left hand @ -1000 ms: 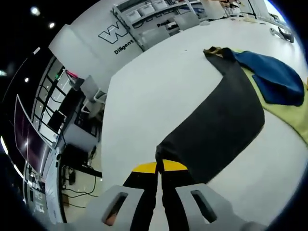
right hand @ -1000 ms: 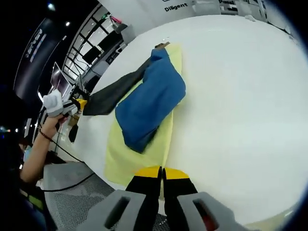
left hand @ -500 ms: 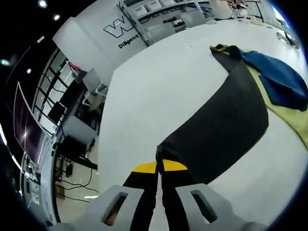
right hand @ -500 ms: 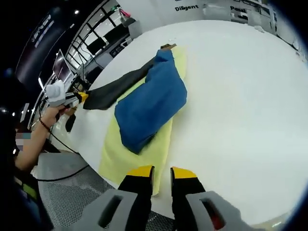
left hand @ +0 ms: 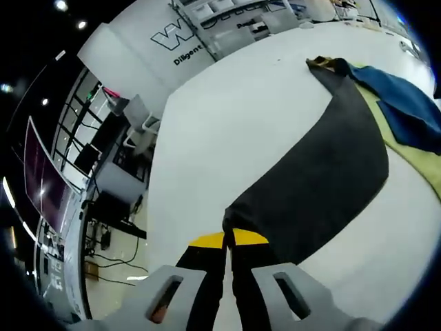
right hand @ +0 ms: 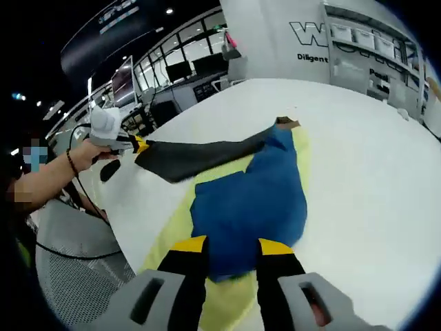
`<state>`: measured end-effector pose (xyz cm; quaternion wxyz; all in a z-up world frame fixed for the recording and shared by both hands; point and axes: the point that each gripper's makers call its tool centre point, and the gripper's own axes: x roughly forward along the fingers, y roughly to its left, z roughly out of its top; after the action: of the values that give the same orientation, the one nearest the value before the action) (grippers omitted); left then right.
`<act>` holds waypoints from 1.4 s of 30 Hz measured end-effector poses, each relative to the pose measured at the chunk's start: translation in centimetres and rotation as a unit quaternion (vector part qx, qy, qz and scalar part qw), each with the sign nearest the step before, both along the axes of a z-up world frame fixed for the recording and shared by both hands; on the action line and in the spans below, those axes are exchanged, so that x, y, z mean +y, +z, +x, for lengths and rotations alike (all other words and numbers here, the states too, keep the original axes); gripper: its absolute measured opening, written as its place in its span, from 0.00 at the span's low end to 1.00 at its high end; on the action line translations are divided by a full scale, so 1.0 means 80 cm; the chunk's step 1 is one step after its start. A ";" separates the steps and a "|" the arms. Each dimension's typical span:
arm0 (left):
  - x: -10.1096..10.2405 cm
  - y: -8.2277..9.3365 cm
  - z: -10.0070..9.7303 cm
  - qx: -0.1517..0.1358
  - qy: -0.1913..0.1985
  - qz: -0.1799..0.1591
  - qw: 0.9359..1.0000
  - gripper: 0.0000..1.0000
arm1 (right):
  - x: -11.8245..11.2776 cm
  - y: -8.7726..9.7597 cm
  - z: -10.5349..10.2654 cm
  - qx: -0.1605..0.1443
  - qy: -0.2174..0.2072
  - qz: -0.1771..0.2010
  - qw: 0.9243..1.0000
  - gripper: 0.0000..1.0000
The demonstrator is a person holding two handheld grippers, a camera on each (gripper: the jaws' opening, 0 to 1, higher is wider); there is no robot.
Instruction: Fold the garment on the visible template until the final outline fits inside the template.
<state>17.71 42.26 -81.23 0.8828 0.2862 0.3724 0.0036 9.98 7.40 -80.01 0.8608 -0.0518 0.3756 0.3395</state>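
A long black part of the garment (left hand: 324,172) stretches across the white table from my left gripper (left hand: 229,238), which is shut on its near corner. Its far end meets the folded blue part (left hand: 406,103), which lies on the yellow template (left hand: 424,158). In the right gripper view, my right gripper (right hand: 232,247) hangs open just over the near edge of the blue part (right hand: 251,203). The yellow template (right hand: 172,221) shows beside and under it. The black part (right hand: 200,157) runs left to the left gripper (right hand: 138,145), held in a person's hand.
The white table (left hand: 220,131) has free room on both sides of the cloth, and its edge (right hand: 103,221) runs at the left. Beyond it are desks with monitors (left hand: 83,162), chairs and a shelf of bins (right hand: 372,58). A grey mesh surface (right hand: 76,276) lies below the edge.
My right gripper was shut on the template's near edge; it has opened and moved forward over the blue part. The left gripper keeps hold of the black part.
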 end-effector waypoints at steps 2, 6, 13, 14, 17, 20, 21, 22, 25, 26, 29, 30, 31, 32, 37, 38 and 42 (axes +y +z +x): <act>0.007 0.005 -0.001 -0.002 0.009 0.007 1.000 0.00 | 0.012 0.000 0.002 -0.007 0.018 -0.012 1.000 0.23; 0.020 0.007 -0.004 -0.003 0.031 0.001 1.000 0.00 | 0.027 0.001 0.002 -0.009 0.033 -0.014 0.999 0.23; 0.037 0.011 -0.010 -0.010 0.057 0.018 0.998 0.00 | 0.033 -0.009 0.003 -0.002 0.045 -0.024 0.999 0.24; 0.038 0.011 -0.011 -0.008 0.059 0.020 0.998 0.00 | 0.035 -0.009 0.003 -0.002 0.047 -0.025 0.999 0.24; 0.042 0.009 -0.015 -0.003 0.066 0.020 0.998 0.00 | 0.040 -0.009 0.004 -0.011 0.058 -0.034 0.998 0.24; 0.028 0.013 -0.018 -0.008 0.048 0.017 0.999 0.00 | 0.046 -0.011 0.006 -0.019 0.069 -0.042 0.997 0.24; 0.015 0.017 -0.011 -0.027 0.025 0.006 0.999 0.00 | 0.048 -0.012 0.006 -0.019 0.070 -0.043 0.996 0.23; 0.006 0.023 -0.008 -0.039 0.010 0.002 0.999 0.00 | 0.049 -0.013 0.006 -0.019 0.072 -0.044 0.996 0.23; -0.019 0.040 -0.007 -0.056 -0.034 0.029 0.997 0.00 | 0.051 -0.013 0.005 -0.018 0.074 -0.045 0.996 0.23; -0.023 0.041 -0.009 -0.055 -0.031 0.021 0.998 0.00 | 0.051 -0.014 0.005 -0.017 0.074 -0.045 0.996 0.23; -0.041 0.044 -0.010 -0.060 -0.043 -0.007 0.997 0.00 | 0.053 -0.017 0.005 -0.016 0.075 -0.045 0.996 0.22; -0.046 0.042 -0.011 -0.056 -0.049 -0.006 0.997 0.00 | 0.053 -0.020 0.006 -0.015 0.076 -0.047 0.996 0.22; -0.051 0.040 -0.012 -0.052 -0.058 -0.009 0.997 0.00 | 0.054 -0.021 0.006 -0.014 0.076 -0.048 0.996 0.22; -0.060 0.038 -0.012 -0.052 -0.069 -0.023 0.996 0.00 | 0.055 -0.022 0.006 -0.014 0.077 -0.050 0.996 0.22; -0.084 0.024 -0.016 -0.040 -0.099 -0.062 0.992 0.00 | 0.060 -0.024 0.005 -0.016 0.086 -0.056 0.995 0.22; -0.088 0.021 -0.017 -0.035 -0.103 -0.068 0.992 0.00 | 0.060 -0.024 0.005 -0.016 0.087 -0.057 0.994 0.22; -0.101 0.008 -0.020 -0.021 -0.123 -0.078 0.989 0.00 | 0.061 -0.026 0.006 -0.016 0.089 -0.058 0.994 0.21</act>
<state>16.08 34.17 -80.61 0.9040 0.2598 0.3143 -0.1284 10.49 12.27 -82.10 0.8288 -0.1403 0.3747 0.3911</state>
